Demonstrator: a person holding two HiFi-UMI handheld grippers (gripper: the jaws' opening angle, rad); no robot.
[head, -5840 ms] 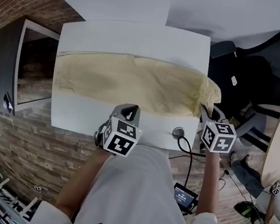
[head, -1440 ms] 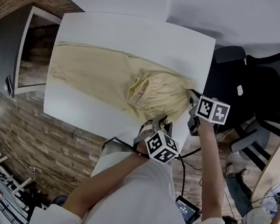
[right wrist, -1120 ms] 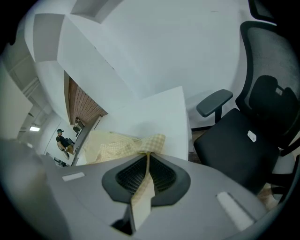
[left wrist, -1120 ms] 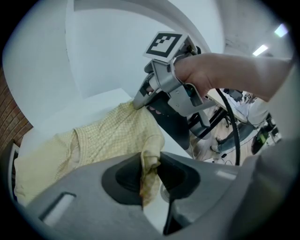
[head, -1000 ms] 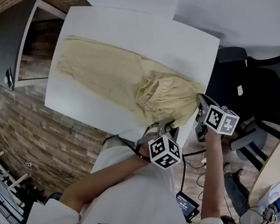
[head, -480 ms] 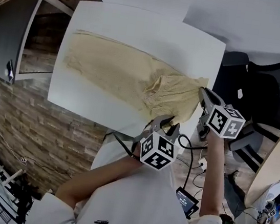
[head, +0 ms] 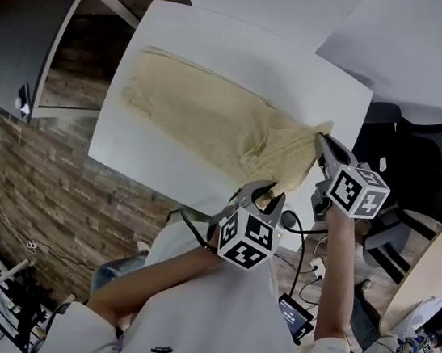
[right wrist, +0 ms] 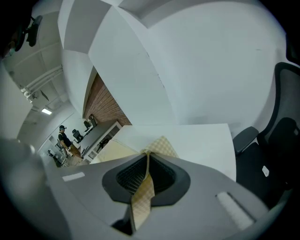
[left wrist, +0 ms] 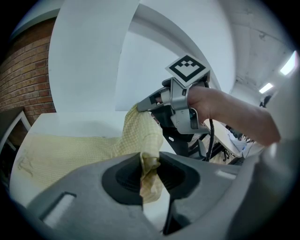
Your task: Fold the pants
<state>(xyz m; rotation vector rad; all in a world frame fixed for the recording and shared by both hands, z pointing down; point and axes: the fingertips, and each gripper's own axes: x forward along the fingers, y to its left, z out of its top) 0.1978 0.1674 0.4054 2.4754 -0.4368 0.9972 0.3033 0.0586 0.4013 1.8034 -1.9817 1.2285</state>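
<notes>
The pale yellow pants (head: 205, 116) lie lengthwise on the white table (head: 248, 45), legs toward the far left. The waist end is raised off the table at the right. My left gripper (head: 266, 191) is shut on the near waist corner, and the cloth (left wrist: 149, 171) is pinched between its jaws. My right gripper (head: 322, 139) is shut on the far waist corner, with a strip of fabric (right wrist: 146, 173) hanging through its jaws. In the left gripper view, the right gripper (left wrist: 152, 101) holds the cloth just ahead.
A black office chair (head: 431, 164) stands right of the table. A grey cabinet (head: 28, 38) and a brick wall (head: 33, 178) are on the left. Cables (head: 298, 239) and a small device (head: 294, 308) lie on the floor near the table's front right corner.
Both grippers have risen with the waist end, which now hangs up off the table and is drawn tighter. The legs stay flat on the table.
</notes>
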